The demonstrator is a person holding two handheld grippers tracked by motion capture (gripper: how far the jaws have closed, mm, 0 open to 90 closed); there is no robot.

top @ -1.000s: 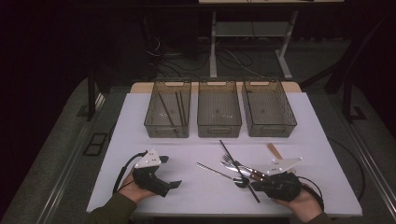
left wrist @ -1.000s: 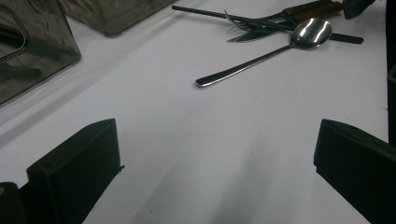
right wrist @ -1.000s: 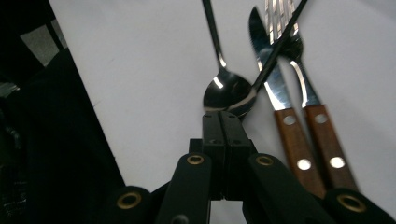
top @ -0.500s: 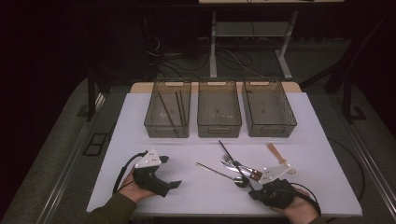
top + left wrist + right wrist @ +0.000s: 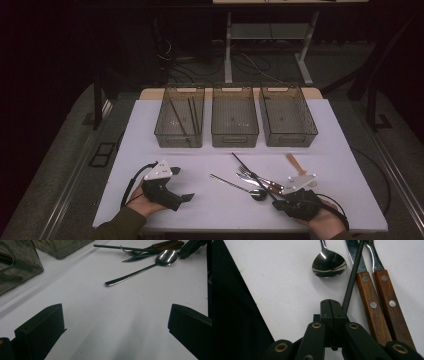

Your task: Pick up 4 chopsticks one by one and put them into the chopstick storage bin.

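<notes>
The black chopstick [image 5: 353,272] lay slantwise across the wood-handled knife [image 5: 367,295] and fork [image 5: 387,297] near the table's [image 5: 350,130] front edge, its near end beside the right gripper [image 5: 333,306], whose jaws were pressed together. That hand had drawn back slightly since a second before, so no lift seemed begun. The right gripper view showed closed pads; the high view showed three bins [image 5: 235,117] beyond. The left gripper [image 5: 115,327] stood spread, idle.

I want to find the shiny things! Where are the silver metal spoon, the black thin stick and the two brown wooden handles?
Silver metal spoon [image 5: 329,263]: right gripper view, on its bowl.
Black thin stick [image 5: 352,277]: right gripper view, mid-shaft.
Brown wooden handles [image 5: 372,307]: right gripper view, on the left handle, by a rivet.
</notes>
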